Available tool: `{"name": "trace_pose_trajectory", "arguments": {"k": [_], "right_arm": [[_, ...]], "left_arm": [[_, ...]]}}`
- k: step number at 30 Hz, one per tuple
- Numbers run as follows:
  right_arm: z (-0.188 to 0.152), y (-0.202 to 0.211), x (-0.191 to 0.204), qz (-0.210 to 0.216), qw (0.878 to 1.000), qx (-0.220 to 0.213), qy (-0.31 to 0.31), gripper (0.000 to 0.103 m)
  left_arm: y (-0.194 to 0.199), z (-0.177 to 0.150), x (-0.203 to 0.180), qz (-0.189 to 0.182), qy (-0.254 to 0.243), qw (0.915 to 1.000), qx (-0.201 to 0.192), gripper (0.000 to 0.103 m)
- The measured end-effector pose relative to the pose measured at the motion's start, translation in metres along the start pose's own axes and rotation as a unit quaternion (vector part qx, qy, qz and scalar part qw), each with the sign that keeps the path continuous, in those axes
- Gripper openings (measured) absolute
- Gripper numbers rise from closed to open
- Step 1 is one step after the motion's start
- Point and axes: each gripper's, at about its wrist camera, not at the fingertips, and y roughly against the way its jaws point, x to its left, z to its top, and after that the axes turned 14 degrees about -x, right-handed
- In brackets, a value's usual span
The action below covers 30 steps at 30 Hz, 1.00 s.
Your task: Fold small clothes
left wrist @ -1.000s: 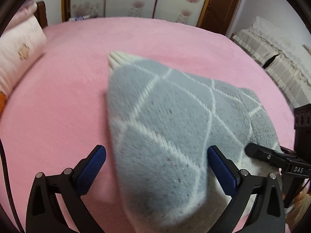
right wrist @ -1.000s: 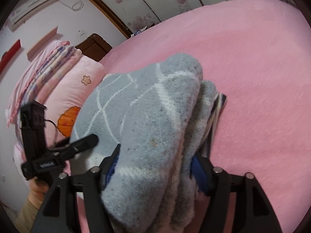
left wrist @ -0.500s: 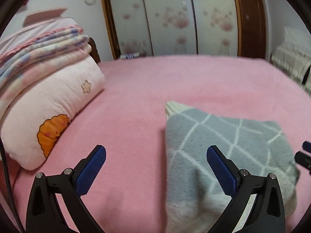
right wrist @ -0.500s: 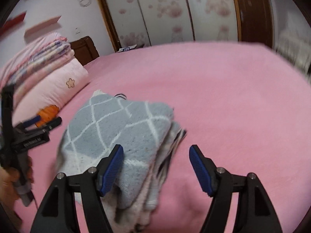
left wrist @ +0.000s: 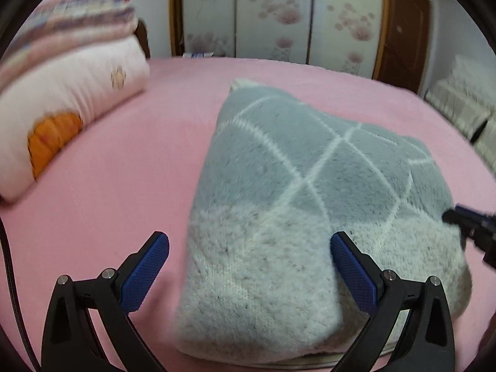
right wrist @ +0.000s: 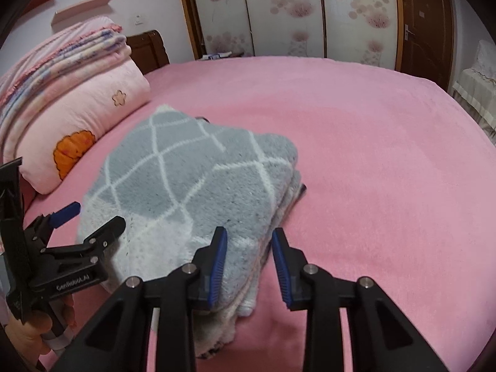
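A folded grey sweater (left wrist: 310,186) with white diamond lines and a pale hem lies flat on the pink bed (left wrist: 139,161). My left gripper (left wrist: 251,257) is open and hovers low over the sweater's near left corner, one finger over the bedding and one over the knit. In the right wrist view the sweater (right wrist: 192,179) lies ahead, and my right gripper (right wrist: 249,257) hangs above its near right edge. Its jaws are closing and stand a narrow gap apart; the pads press on nothing. My left gripper (right wrist: 97,214) shows at the left, held by a hand (right wrist: 28,334).
A pink pillow roll (right wrist: 80,117) with an orange flower lies left of the sweater, with a striped blanket stack (right wrist: 62,49) on it. Behind the bed are a floral wardrobe (right wrist: 294,12), a wooden door (right wrist: 424,21) and, at the right, a lace-covered seat (right wrist: 477,86).
The right gripper let go of the sweater, drew back and up, then narrowed its jaws. The sweater dropped flat onto the bed. The left gripper swung left, then came back over the near corner.
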Motion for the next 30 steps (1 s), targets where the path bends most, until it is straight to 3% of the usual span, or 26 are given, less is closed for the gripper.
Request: {"name": "trace_pose_trajectory", "arguments": {"k": [7, 12, 18, 23, 30], "right_arm": [[-0.004, 0.012, -0.005, 0.000, 1.000, -0.012, -0.013, 0.030], [0.003, 0.045, -0.003, -0.001, 1.000, -0.023, -0.014, 0.030], [0.011, 0.101, -0.007, 0.000, 0.999, -0.027, -0.017, 0.031], [0.014, 0.164, -0.016, -0.006, 0.999, -0.035, -0.028, 0.031], [0.003, 0.269, -0.035, -0.016, 0.998, -0.053, -0.042, 0.039]], "left_arm": [[0.004, 0.002, -0.001, 0.000, 0.017, 0.9997, 0.014, 0.103], [0.032, 0.020, -0.015, -0.005, 0.011, 0.9999, 0.012, 0.103], [0.095, 0.042, -0.047, -0.014, 0.026, 0.9996, -0.003, 0.103], [0.169, 0.059, -0.085, -0.008, 0.023, 0.9994, -0.024, 0.103], [0.259, 0.054, -0.126, -0.054, 0.044, 0.9976, 0.000, 0.103]]}}
